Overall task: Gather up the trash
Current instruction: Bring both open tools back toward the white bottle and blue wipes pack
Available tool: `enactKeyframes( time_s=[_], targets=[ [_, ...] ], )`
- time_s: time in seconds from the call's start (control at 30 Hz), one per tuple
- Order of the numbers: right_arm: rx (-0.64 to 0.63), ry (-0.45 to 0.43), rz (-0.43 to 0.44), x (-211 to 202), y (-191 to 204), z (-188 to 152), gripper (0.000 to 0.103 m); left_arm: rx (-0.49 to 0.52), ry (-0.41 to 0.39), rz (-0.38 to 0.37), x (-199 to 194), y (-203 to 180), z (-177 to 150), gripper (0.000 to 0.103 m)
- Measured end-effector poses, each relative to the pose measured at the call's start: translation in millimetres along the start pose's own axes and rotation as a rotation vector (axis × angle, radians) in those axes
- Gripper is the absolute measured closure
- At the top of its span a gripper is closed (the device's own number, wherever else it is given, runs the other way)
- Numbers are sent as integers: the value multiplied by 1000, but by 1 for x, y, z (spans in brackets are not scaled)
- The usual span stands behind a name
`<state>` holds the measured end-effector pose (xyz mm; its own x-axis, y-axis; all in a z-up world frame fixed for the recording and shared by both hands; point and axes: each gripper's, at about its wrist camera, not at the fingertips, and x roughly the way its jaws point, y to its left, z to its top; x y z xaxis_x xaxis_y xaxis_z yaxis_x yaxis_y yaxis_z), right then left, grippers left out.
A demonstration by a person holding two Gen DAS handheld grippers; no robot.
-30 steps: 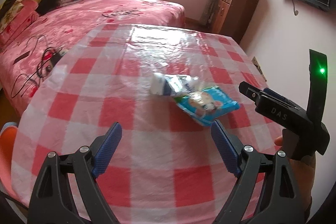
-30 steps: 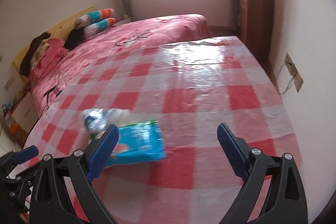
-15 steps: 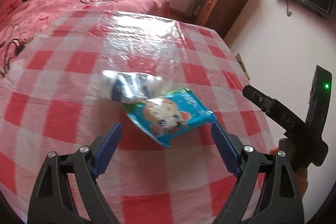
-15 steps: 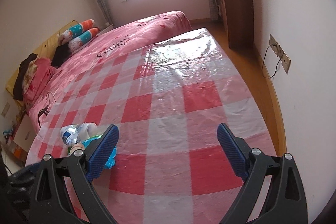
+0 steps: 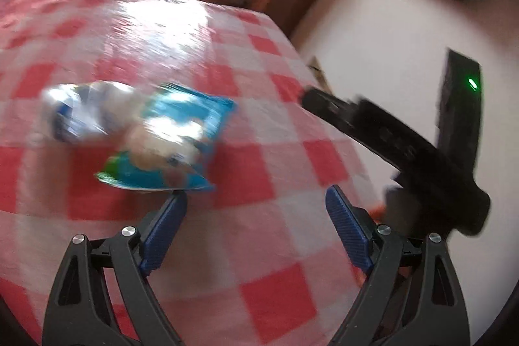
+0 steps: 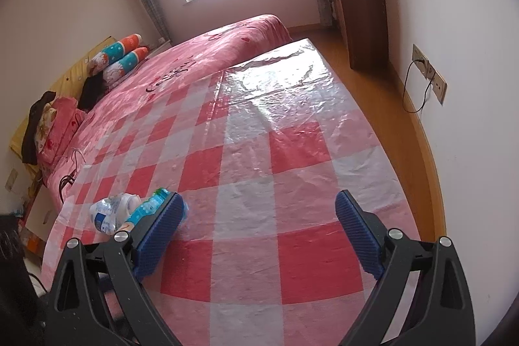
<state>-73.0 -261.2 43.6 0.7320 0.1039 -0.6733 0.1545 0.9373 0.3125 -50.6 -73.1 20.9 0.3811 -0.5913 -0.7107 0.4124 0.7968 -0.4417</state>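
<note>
Both tongs are hanging wide and empty over the checked table, with the trash lying ahead of the left one.

The left gripper (image 5: 256, 206) is pointing down at a red-and-white checked plastic tablecloth (image 5: 259, 158), its blue pads spread with nothing between them; the flat blue foil snack packet (image 5: 168, 145) is lying just beyond its left pad, touching a crushed clear plastic water bottle with a blue label (image 5: 81, 112). The right gripper (image 6: 259, 209) is likewise gaping over bare cloth, the trash off beside its left pad. Both pieces look light, thin and slippery; the packet will probably crumple, so pinching it across a raised edge seems safest, and the bottle across its dented middle.
</note>
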Motion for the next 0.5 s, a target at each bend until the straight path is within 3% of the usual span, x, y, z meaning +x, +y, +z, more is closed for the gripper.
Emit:
enactKeyframes(
  time_s=[0.13,0.3,0.5],
  targets=[
    [15,11,13,1,-3,-1,10,69,-28,-2,-13,-6,-2,16],
    [1,42,66,5,9,-4,10,125,-115,152,-45,14,16,16],
    [-105,74,99,13,44,-15,10,-28,-149,262,-60,62,39,16]
  ],
)
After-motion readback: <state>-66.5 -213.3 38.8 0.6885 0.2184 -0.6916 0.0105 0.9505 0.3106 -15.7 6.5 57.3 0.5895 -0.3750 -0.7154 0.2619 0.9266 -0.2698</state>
